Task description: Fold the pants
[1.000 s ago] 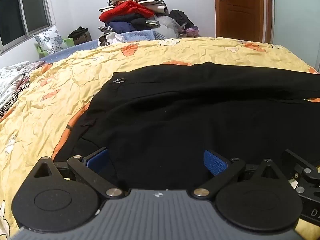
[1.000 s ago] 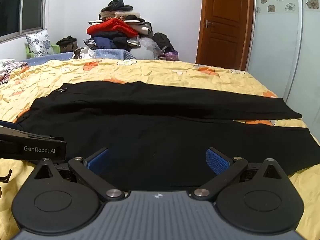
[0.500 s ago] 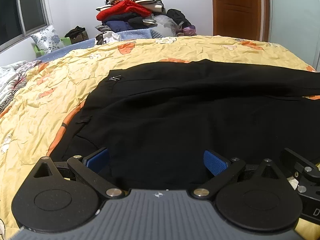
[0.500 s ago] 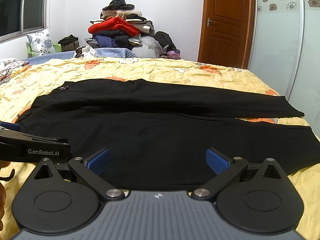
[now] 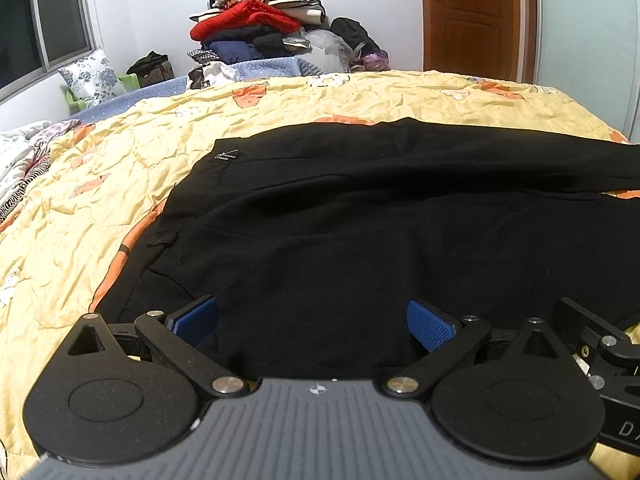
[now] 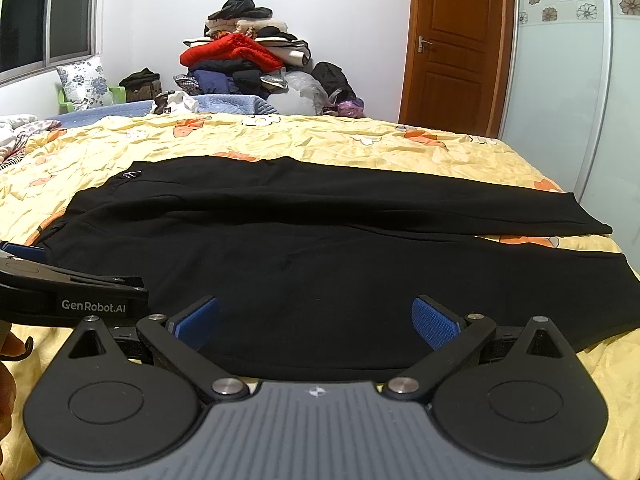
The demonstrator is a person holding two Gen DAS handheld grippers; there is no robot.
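Observation:
Black pants (image 5: 360, 232) lie flat on the yellow bedspread (image 5: 120, 168), waistband to the left, both legs running right. In the right wrist view the pants (image 6: 300, 248) show whole, the two legs side by side with hems at the right. My left gripper (image 5: 312, 322) is open, low over the near edge of the pants by the waist. My right gripper (image 6: 314, 322) is open, low over the near leg's front edge. The left gripper's body (image 6: 68, 300) shows at the left of the right wrist view.
A pile of clothes (image 6: 244, 64) stands beyond the far side of the bed. A floral pillow (image 6: 84, 84) and window are at the far left. A wooden door (image 6: 452, 48) and a white wardrobe (image 6: 568, 80) are at the right. Striped bedding (image 5: 20, 168) lies at the left.
Both grippers have lowered and moved a little forward toward the near edge of the pants. Both stay open. The pants have not moved.

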